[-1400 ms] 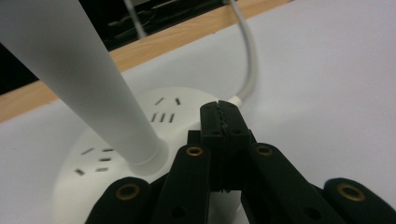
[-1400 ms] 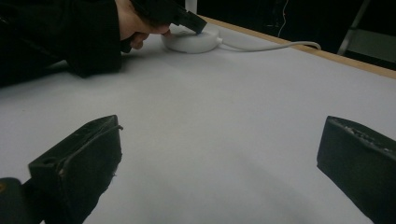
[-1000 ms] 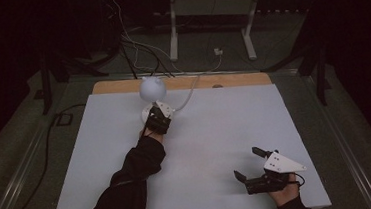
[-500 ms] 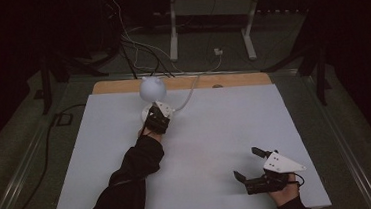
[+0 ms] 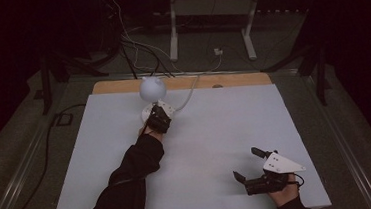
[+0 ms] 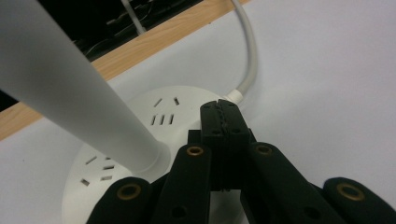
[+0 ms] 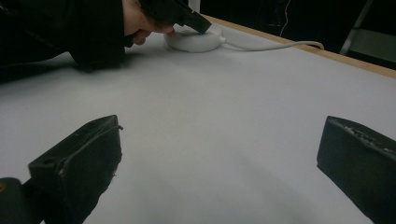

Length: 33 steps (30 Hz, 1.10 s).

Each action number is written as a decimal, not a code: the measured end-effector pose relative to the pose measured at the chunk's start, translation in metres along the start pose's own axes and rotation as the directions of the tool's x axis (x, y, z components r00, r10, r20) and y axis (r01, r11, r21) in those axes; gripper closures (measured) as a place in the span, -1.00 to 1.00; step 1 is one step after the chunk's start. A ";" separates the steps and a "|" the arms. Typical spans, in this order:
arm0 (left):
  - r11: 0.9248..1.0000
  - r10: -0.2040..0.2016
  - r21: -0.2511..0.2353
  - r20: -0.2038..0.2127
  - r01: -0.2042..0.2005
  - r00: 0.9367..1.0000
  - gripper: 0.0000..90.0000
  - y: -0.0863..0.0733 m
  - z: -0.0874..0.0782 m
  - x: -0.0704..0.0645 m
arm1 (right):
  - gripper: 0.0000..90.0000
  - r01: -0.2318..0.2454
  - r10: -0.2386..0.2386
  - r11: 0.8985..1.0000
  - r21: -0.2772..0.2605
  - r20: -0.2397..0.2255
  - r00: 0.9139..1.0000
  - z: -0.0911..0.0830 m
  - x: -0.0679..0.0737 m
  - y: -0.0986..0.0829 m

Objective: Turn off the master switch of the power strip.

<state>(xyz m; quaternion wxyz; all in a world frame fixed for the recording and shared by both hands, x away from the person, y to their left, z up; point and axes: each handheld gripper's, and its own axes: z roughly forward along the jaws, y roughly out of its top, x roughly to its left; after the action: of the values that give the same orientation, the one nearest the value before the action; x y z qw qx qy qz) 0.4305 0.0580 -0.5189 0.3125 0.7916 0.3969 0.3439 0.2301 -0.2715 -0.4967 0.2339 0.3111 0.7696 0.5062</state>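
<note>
while nothing has moved this past second, we log: left gripper (image 6: 219, 114) jaws closed, tips pressing the lamp base (image 6: 140, 121) at the table's (image 5: 216, 132) far edge; right gripper (image 5: 251, 167) wide open, empty, idle.

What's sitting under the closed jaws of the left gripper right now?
The left gripper rests its shut jaws over the lamp's round white base, near the cable. Whatever lies directly under the tips is hidden.

Lamp base (image 6: 140, 140): smooth matt white plastic, slotted. Table top (image 5: 217, 147): matt white sheet; far edge strip (image 5: 231, 80) bare light wood. Left gripper (image 6: 223, 122): matt black plastic, ridged pads.
</note>
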 end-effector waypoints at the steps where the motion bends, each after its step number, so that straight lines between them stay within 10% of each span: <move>1: 1.000 0.002 0.000 -0.002 -0.002 1.000 1.00 0.000 0.000 0.000 | -1.00 -0.003 0.003 1.000 0.000 0.000 1.000 0.000 0.000 0.000; 33: 0.997 0.036 0.065 0.019 -0.037 0.999 1.00 0.008 0.002 0.001 | -1.00 -0.006 0.006 1.000 -0.006 -0.003 1.000 -0.001 0.000 0.000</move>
<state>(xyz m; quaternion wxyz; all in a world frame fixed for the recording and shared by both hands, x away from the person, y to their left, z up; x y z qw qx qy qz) 0.4359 0.0549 -0.5133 0.2838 0.8115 0.3904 0.3293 0.2296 -0.2723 -0.4960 0.2320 0.3119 0.7674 0.5099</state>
